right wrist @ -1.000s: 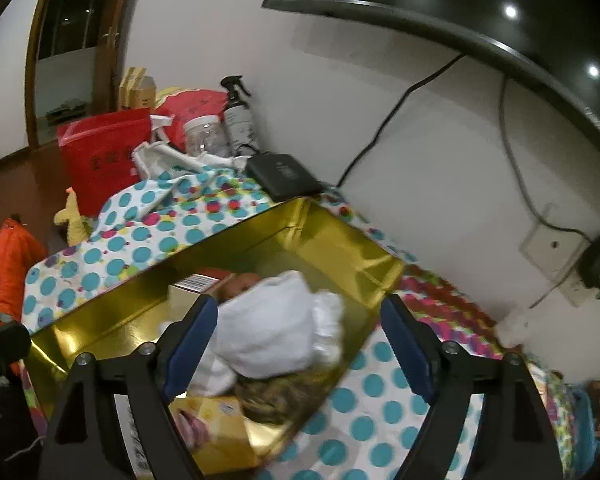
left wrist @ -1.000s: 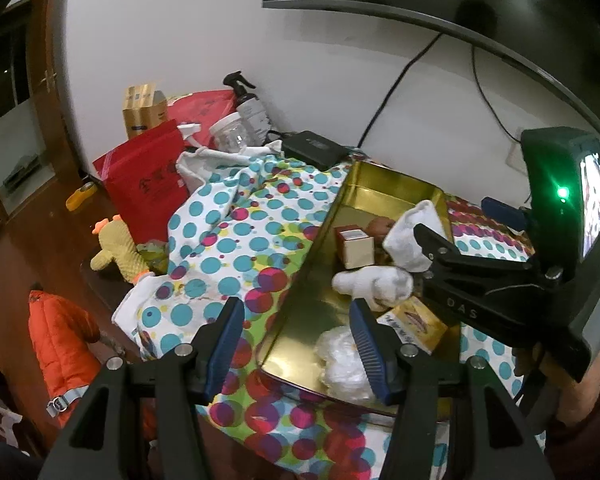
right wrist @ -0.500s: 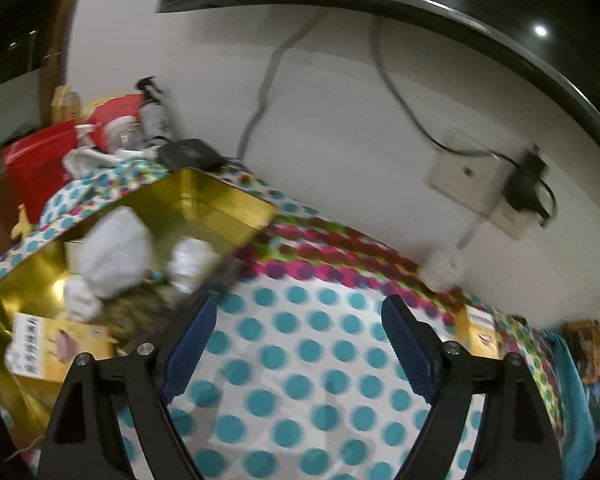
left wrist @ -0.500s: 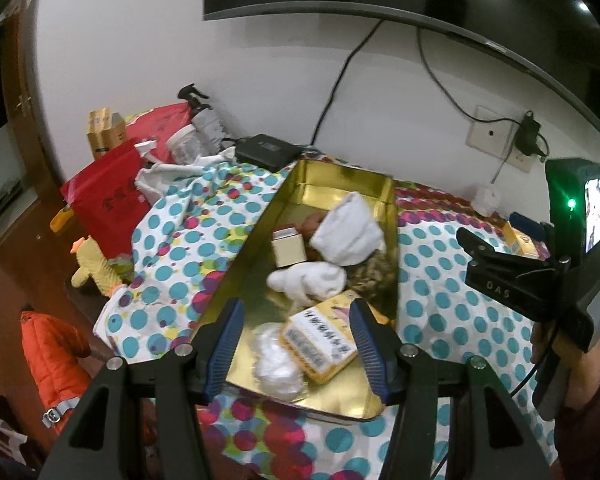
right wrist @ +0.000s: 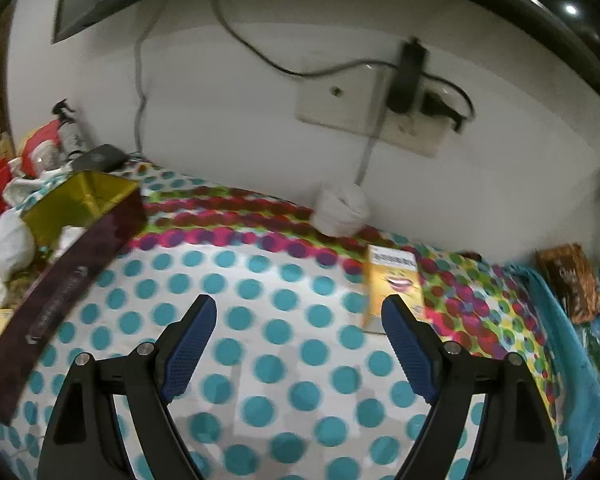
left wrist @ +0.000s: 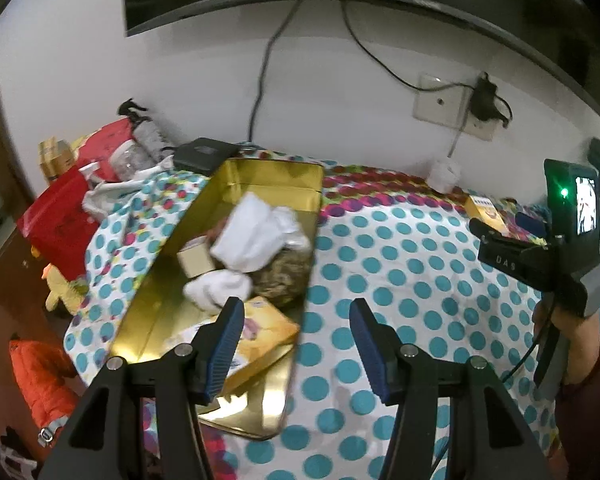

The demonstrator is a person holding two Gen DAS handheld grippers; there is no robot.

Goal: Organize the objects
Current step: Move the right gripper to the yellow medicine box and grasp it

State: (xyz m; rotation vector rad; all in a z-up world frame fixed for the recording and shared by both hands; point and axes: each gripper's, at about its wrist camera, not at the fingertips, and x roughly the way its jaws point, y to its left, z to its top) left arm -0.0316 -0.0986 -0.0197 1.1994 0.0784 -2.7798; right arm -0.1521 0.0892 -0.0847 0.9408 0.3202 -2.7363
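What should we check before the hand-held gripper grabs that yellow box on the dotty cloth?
1. Right hand-held gripper open and empty: ok.
2. Yellow box lying alone on the dotted cloth, nothing on top of it: ok.
3. Box lined up between the jaws: not ok, it sits beyond the right-side finger.
4. White roll by the wall standing apart from the box: ok.
5. Gold tin has room for another box: cannot tell, it already holds cloths and boxes.
6. Left hand-held gripper open and empty: ok.
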